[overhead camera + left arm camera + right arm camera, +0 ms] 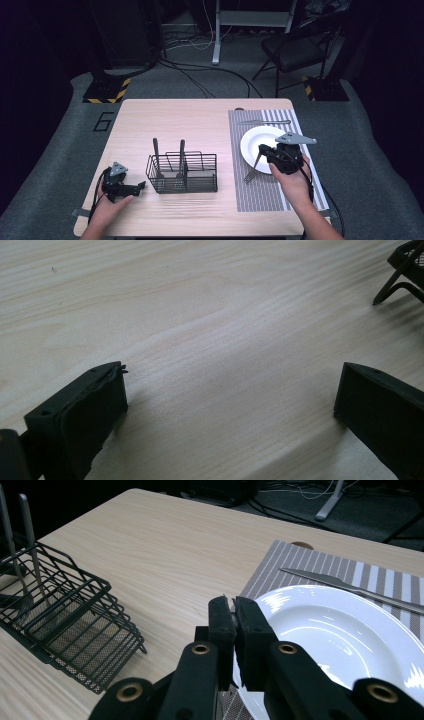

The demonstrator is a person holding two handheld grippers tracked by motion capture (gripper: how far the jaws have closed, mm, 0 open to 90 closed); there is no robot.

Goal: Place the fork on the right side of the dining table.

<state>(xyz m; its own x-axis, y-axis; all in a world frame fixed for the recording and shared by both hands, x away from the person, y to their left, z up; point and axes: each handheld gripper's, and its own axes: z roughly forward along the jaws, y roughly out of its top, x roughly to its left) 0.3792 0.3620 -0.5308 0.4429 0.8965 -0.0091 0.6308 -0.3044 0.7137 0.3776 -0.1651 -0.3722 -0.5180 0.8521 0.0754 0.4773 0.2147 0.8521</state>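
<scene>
**Right tongs hold a fork by the plate**

The right tongs (pixel 263 151) are squeezed tight on the handle of a fork (pixel 254 167). The fork hangs down from them, and its prongs touch the striped mat (pixel 260 192) just beside the edge of the white plate (pixel 252 140). In the right gripper view the two black jaws are pressed close together, with the plate right behind them and a little to their right. A knife (pixel 350 586) lies on the mat on the far side of the plate from these tongs.

The left tongs (pixel 141 186) are wide apart and hold nothing. They rest low over the bare wooden worktop (pixel 200 120). A black wire basket (pixel 183 173) stands just in front of them, and one foot of it shows at the far right of the left gripper view. Two handles (pixel 168 155) stand up out of the basket. The basket sits between the two tongs.
</scene>
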